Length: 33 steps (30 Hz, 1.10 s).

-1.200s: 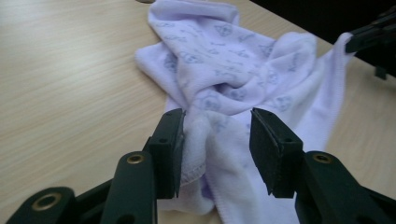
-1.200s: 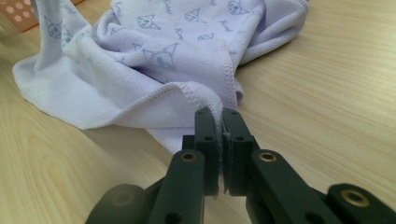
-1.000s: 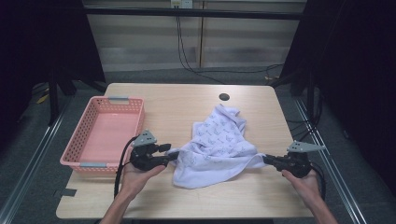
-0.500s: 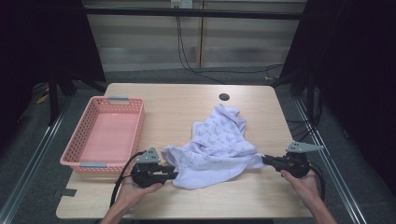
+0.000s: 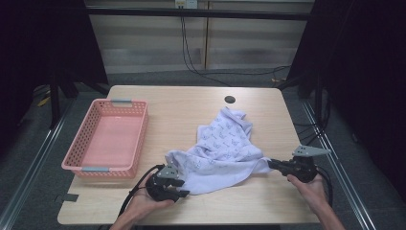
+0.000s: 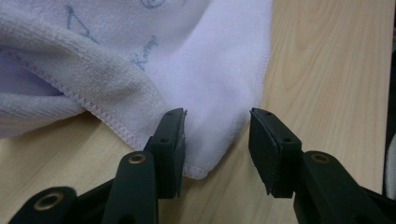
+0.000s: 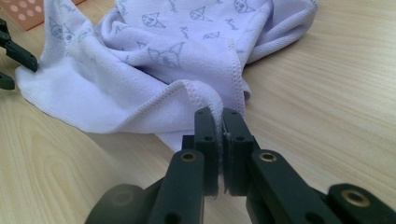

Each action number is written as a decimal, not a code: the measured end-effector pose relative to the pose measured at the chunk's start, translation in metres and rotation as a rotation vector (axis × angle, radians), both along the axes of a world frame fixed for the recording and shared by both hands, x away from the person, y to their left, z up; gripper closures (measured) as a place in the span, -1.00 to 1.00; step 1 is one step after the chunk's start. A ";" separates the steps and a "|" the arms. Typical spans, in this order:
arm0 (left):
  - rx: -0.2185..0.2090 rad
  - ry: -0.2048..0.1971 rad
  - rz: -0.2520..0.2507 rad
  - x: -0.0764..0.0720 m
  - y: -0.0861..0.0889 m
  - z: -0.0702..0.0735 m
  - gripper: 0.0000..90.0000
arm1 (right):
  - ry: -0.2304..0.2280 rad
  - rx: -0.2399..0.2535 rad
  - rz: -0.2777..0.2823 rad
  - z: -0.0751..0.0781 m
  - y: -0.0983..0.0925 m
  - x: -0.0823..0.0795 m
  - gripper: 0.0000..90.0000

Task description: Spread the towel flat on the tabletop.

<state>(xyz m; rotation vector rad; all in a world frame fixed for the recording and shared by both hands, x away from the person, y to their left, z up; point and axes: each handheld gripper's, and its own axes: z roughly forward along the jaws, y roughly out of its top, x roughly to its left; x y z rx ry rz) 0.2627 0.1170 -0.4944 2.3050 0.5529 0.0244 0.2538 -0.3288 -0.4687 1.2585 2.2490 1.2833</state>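
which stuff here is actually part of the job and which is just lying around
In the job:
- pale lilac printed terry towel
- right gripper, shut on a towel edge
- left gripper, jaws apart around a towel corner, just been opening

Lying about:
- pink plastic mesh basket
- small dark round disc at the table's far edge

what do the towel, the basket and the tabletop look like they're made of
Towel: soft terry or microfibre, going by its fuzzy nap and stitched hem. Basket: likely moulded pink plastic, with perforated walls. Tabletop: pale wood grain, matte, perhaps laminate.
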 end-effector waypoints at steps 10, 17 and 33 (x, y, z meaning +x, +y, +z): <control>-0.109 -0.001 0.042 0.009 0.013 0.016 0.94 | -0.011 0.029 -0.004 0.006 -0.001 0.003 0.91; -0.288 -0.039 0.114 0.023 0.033 0.058 0.94 | -0.072 0.079 -0.006 0.033 -0.003 0.014 0.91; -0.504 -0.321 0.227 0.070 0.058 0.211 0.95 | -0.357 0.159 -0.064 0.181 -0.005 0.055 0.91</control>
